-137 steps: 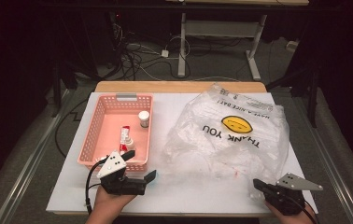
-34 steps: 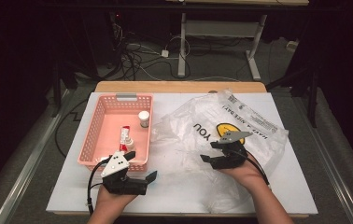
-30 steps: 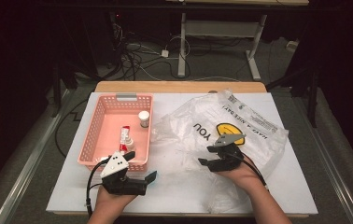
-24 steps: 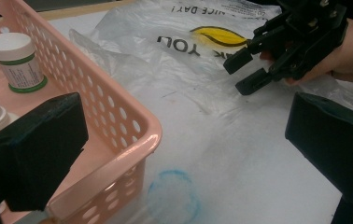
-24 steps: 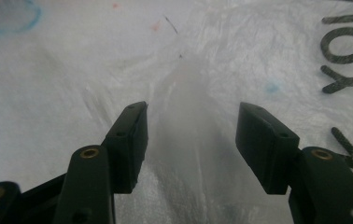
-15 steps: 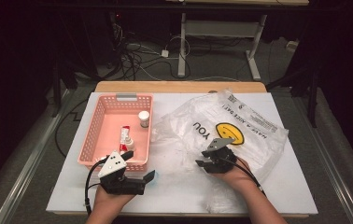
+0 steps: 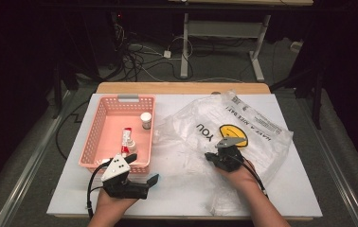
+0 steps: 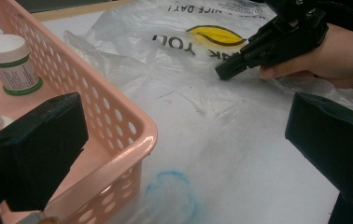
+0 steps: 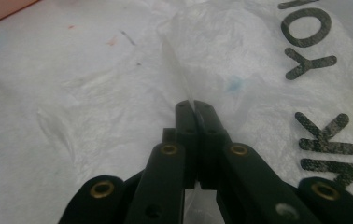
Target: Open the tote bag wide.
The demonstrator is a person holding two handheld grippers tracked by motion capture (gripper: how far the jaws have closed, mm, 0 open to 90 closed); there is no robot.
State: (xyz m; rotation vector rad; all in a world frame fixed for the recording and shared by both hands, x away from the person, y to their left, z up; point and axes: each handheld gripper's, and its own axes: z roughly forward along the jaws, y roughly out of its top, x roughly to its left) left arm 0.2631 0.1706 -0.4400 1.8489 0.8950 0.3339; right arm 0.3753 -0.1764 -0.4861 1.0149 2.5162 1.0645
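Observation:
A clear plastic bag [image 7: 253, 127] printed with "THANK YOU" and a yellow smiley lies crumpled on the right half of the white table [image 7: 177, 198]. My right gripper [image 7: 209, 156] rests on the bag's middle. Its jaws have just been closing and now stand together, pinching a thin raised fold of the bag [image 9: 177, 70] at the right gripper's tips [image 9: 194, 106]. My left gripper [image 7: 144, 169] is open beside the front right corner of the pink basket [image 7: 94, 142], with nothing between its jaws. In the left gripper view, the right gripper [image 8: 224, 72] sits on the bag [image 8: 165, 65].
The pink basket [image 8: 123, 116] holds a white-capped bottle [image 7: 146, 120] [image 8: 11, 63] and a red and white tube [image 7: 127, 138]. A faint blue ring mark [image 8: 172, 196] is on the table near the basket. Cables and table legs lie on the dark floor beyond.
The right hand came from the table's front right corner onto the bag. Over the last second its jaws closed on a fold of the bag. The left gripper stayed put.

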